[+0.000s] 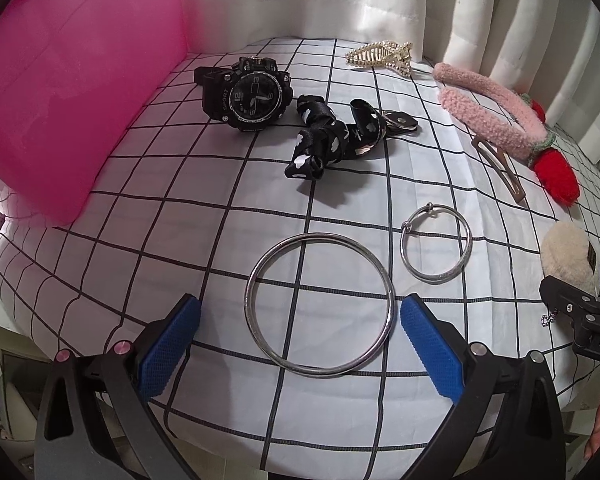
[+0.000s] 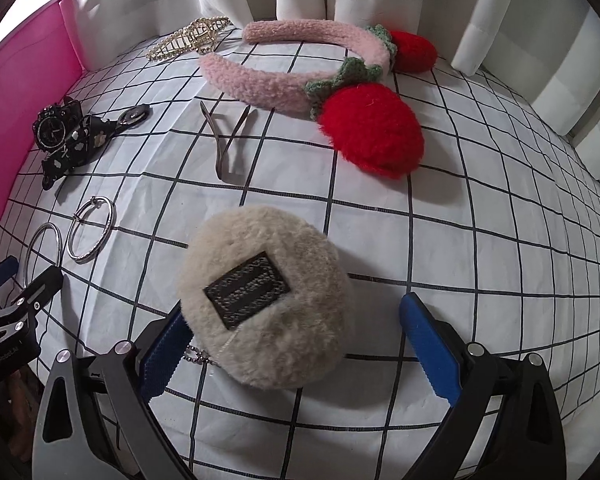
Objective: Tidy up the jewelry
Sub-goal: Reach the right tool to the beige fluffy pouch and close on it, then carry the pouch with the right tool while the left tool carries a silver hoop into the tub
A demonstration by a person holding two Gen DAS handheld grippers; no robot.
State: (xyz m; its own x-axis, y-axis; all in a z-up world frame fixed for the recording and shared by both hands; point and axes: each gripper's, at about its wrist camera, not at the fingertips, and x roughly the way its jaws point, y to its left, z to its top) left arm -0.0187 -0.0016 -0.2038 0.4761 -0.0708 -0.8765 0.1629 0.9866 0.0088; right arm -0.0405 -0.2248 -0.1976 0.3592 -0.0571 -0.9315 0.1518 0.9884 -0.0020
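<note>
The left gripper (image 1: 300, 344) hangs low over the checked cloth (image 1: 180, 248) with its 2 blue pads (image 1: 430, 350) spread wide, and the large silver bangle (image 1: 319, 305) lies flat between them, touching neither. Just beyond it to the right sits the smaller silver bracelet (image 1: 436, 245), its clasp end turned away. Further back are the black sport watch (image 1: 246, 94), the black ribbon strap with white shapes (image 1: 332, 138) and its key ring, the gold claw clip (image 1: 380, 55), a flat metal hair clip (image 1: 500, 168) and the pink fuzzy headband (image 1: 496, 116) with red strawberries. A pink box (image 1: 72, 92) fills the left side; only its outer wall shows, so what is inside cannot be seen.

The right gripper (image 2: 296, 352) is also spread, around a cream fluffy pouch (image 2: 268, 304) with a dark label whose writing is too blurred to read. The pouch hides the tip of the left pad, so whether it presses the fur is unclear; the right pad (image 2: 430, 350) stands clear of it. A short bead chain (image 2: 198, 356) peeks from under the pouch, mostly covered. The second strawberry (image 2: 414, 50) is partly hidden behind the headband.
</note>
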